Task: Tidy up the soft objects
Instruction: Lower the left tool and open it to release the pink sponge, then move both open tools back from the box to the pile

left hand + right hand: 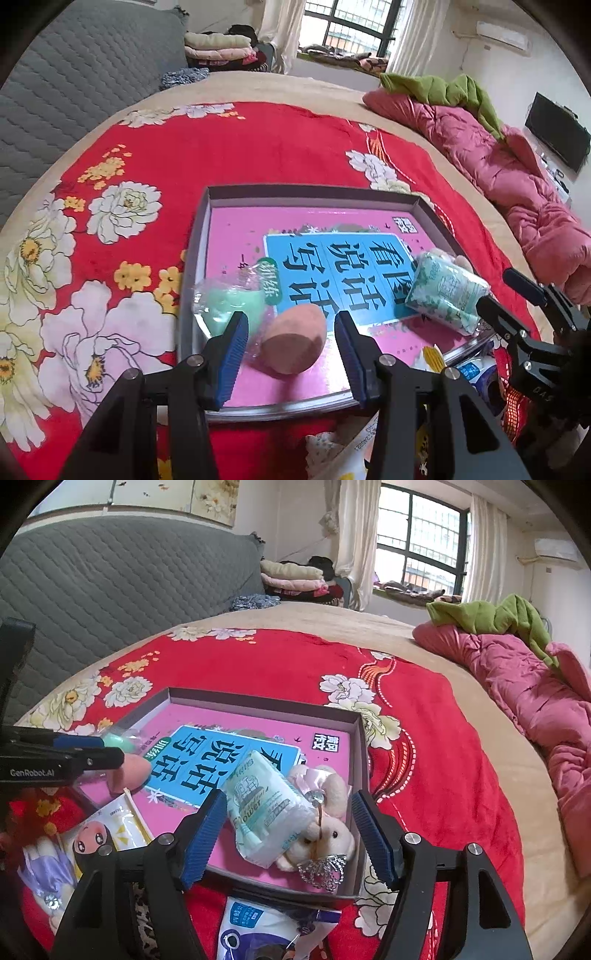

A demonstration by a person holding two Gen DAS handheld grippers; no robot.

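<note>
soft objects sit in a shallow box (pixel 207 218) on a red flowered blanket (pixel 258 147). a peach sponge egg (pixel 293 339) lies on the pink book lining the box, between the spread blue pads of the left gripper (pixel 291 349), which is released with neither pad pressing it. a green puff in clear wrap (pixel 229 302) lies just beside the egg, partly behind the left pad. the right gripper (pixel 288 834) stands wide and released over a tissue pack (pixel 266 808) that lies across a small plush lamb (pixel 332 834); the pads do not touch the pack. the lamb is half hidden under the pack. packets below the box are cut off by the frame edge and hard to read.
</note>
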